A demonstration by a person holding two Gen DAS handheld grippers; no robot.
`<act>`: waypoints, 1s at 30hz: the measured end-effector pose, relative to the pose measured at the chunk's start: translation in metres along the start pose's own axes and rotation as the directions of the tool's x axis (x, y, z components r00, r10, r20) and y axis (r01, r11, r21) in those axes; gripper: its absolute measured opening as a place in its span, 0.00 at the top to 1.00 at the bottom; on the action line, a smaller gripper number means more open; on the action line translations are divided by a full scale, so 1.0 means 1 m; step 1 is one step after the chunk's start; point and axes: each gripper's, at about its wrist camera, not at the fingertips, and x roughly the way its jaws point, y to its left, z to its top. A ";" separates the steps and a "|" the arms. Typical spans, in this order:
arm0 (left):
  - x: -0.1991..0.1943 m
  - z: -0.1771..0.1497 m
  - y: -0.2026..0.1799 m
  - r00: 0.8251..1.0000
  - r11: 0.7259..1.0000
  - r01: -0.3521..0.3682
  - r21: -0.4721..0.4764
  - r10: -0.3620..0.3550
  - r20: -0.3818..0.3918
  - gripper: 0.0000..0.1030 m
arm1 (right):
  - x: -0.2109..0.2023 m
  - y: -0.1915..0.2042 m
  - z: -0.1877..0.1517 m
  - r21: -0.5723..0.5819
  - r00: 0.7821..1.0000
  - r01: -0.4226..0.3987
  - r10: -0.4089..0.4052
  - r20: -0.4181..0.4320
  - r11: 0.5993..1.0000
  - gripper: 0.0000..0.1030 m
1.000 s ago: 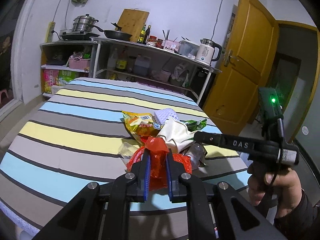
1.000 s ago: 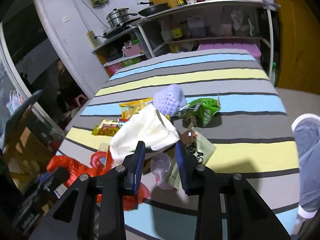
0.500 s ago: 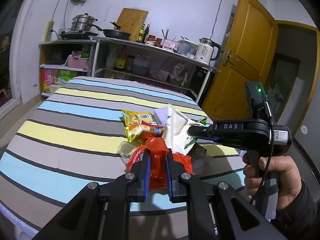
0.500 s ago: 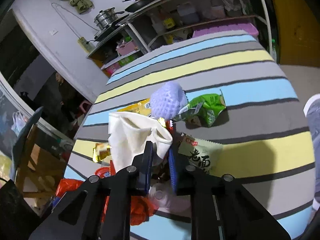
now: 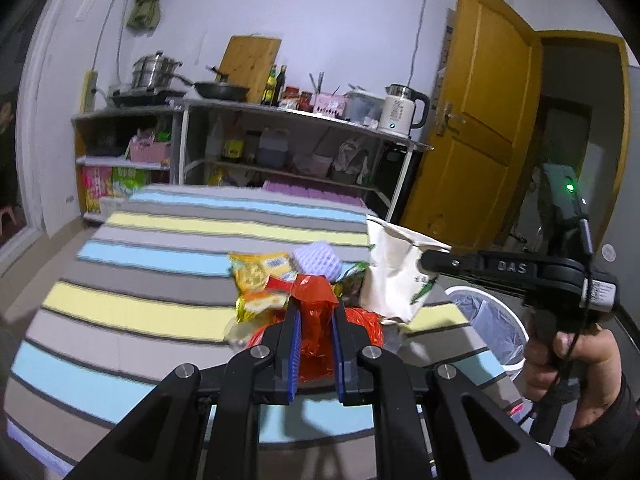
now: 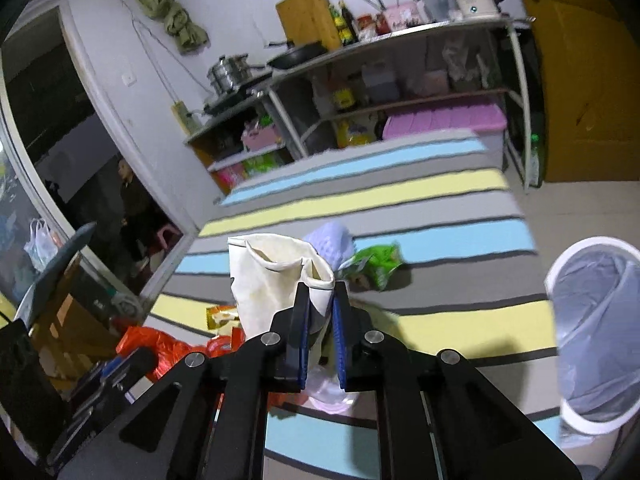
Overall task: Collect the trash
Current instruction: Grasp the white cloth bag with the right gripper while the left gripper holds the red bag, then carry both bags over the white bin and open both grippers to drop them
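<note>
My left gripper point(image 5: 315, 316) is shut on a red plastic bag point(image 5: 316, 320) at the near edge of the striped table point(image 5: 160, 264). My right gripper point(image 6: 321, 300) is shut on the rim of a white paper bag point(image 6: 268, 280) and holds it up above the trash pile; it also shows in the left wrist view point(image 5: 394, 276). On the table lie a yellow snack packet point(image 5: 258, 272), a purple foam net point(image 5: 316, 260) and a green packet point(image 6: 376, 260). A white trash bin point(image 6: 596, 320) with a clear liner stands right of the table.
Metal shelves point(image 5: 280, 140) with pots, bottles and a kettle point(image 5: 402, 114) stand behind the table. A yellow door point(image 5: 480, 120) is at the right. A crushed clear bottle point(image 6: 328, 396) lies under my right gripper.
My right gripper closed on the white paper bag and lifted it up and to the right. The bin has come into view. My left gripper still holds the red bag.
</note>
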 end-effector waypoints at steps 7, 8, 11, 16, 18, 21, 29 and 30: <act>0.004 0.025 -0.033 0.999 0.998 0.026 0.060 -0.028 0.030 0.87 | -0.040 -0.028 0.006 0.037 0.996 0.048 -0.050 0.076 0.998 0.90; 0.006 0.029 -0.039 0.999 0.997 0.034 0.069 -0.036 0.032 0.87 | -0.047 -0.036 0.006 0.047 0.994 0.062 -0.066 0.085 0.997 0.90; 0.017 0.038 -0.061 0.997 0.993 0.065 0.094 -0.068 0.029 0.87 | -0.063 -0.056 0.004 0.075 0.989 0.100 -0.108 0.103 0.992 0.90; 0.045 0.044 -0.104 0.990 0.982 0.137 0.128 -0.138 -0.002 0.87 | -0.086 -0.091 -0.005 0.119 0.974 0.181 -0.195 0.119 0.976 0.90; 0.059 0.044 -0.123 0.986 0.976 0.169 0.140 -0.167 -0.026 0.87 | -0.096 -0.107 -0.008 0.139 0.964 0.219 -0.236 0.122 0.966 0.90; 0.081 0.040 -0.152 0.976 0.963 0.217 0.158 -0.209 -0.060 0.87 | -0.109 -0.131 -0.015 0.171 0.948 0.273 -0.295 0.118 0.947 0.90; 0.137 0.023 -0.215 0.949 0.932 0.300 0.202 -0.270 -0.161 0.87 | -0.117 -0.188 -0.034 0.238 0.919 0.367 -0.391 0.060 0.899 0.89; 0.144 0.020 -0.220 0.946 0.930 0.307 0.203 -0.274 -0.175 0.87 | -0.116 -0.195 -0.036 0.246 0.916 0.375 -0.398 0.050 0.894 0.89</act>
